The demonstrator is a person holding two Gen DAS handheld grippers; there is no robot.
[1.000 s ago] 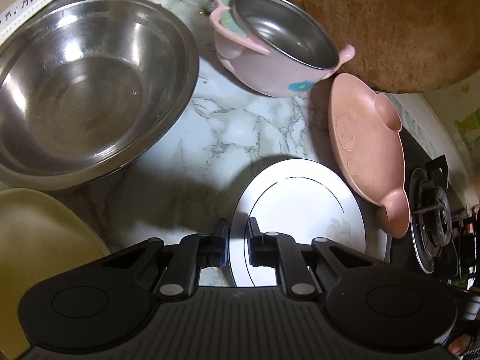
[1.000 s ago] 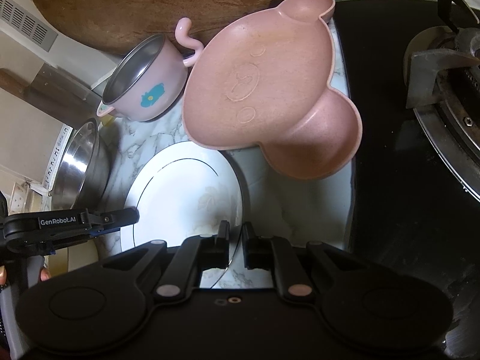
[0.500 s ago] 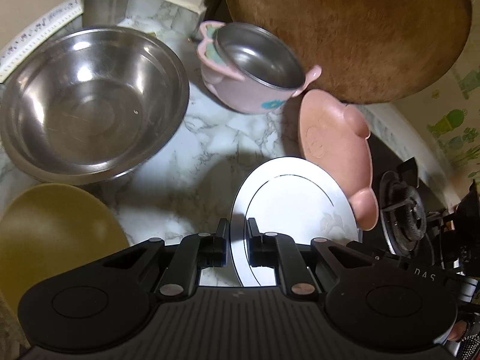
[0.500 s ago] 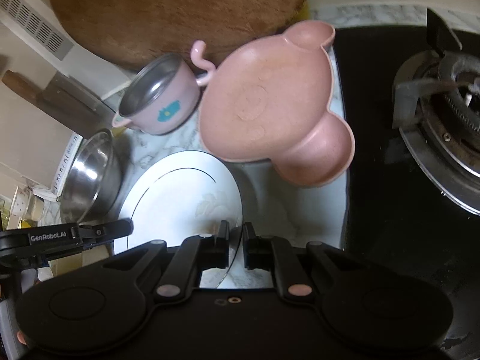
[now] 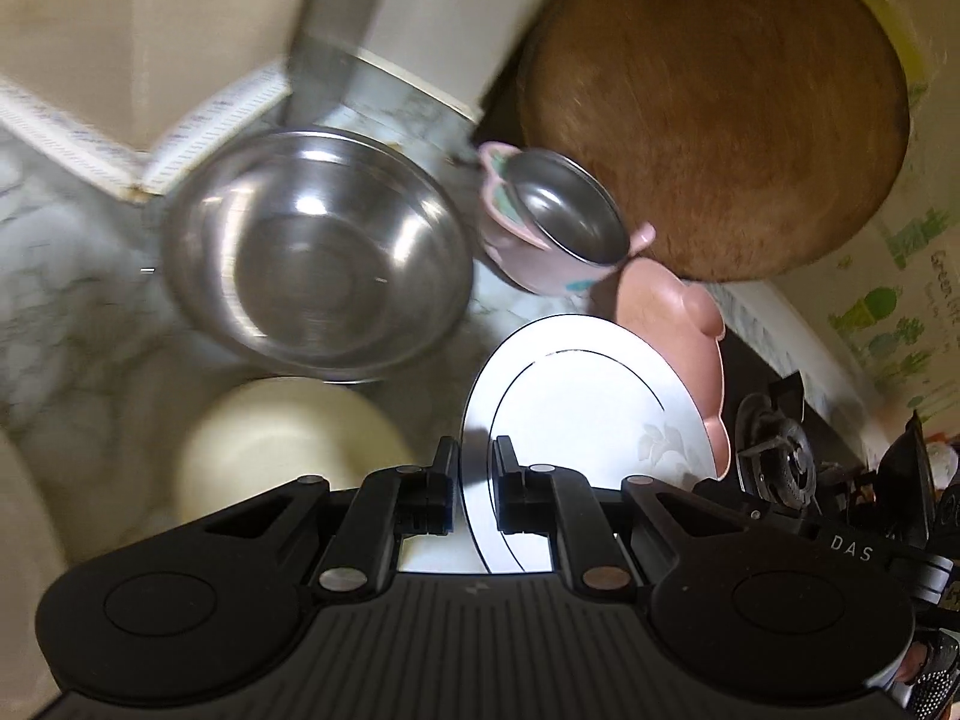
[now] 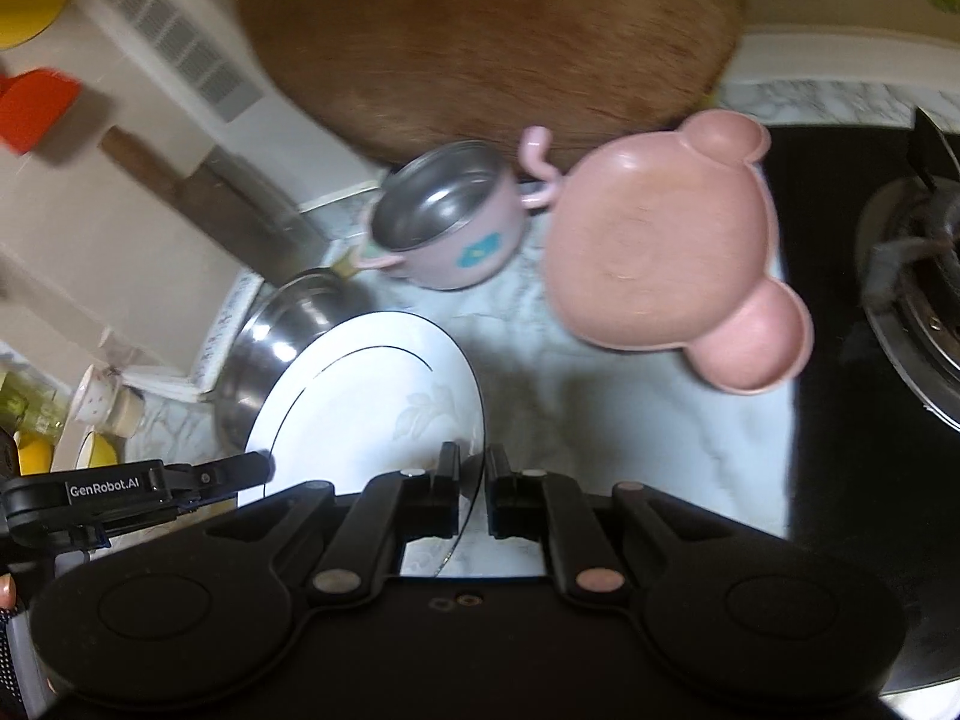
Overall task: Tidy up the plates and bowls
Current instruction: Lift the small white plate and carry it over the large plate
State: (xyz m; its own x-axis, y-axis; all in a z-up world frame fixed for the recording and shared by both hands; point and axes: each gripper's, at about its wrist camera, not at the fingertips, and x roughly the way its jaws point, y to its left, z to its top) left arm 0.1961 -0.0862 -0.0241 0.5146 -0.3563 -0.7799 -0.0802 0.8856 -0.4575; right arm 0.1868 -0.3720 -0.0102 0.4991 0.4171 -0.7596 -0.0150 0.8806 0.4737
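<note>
Both tools [image 5: 476,474] [image 6: 472,477] clamp white plate [image 5: 576,396] rim.

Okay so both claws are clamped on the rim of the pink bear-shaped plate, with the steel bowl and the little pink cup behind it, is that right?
Not quite: the left claw and right claw are clamped on the white plate, not the pink bear-shaped plate, which lies free on the counter, as the right wrist view shows. The steel bowl and the little pink cup do sit behind it.

Left gripper [image 5: 475,480]: matte black, ribbed housing, round side discs, silver and copper pivot screws. Right gripper [image 6: 473,483]: same build; white "GenRobot.AI" lettering at 9 o'clock.
</note>
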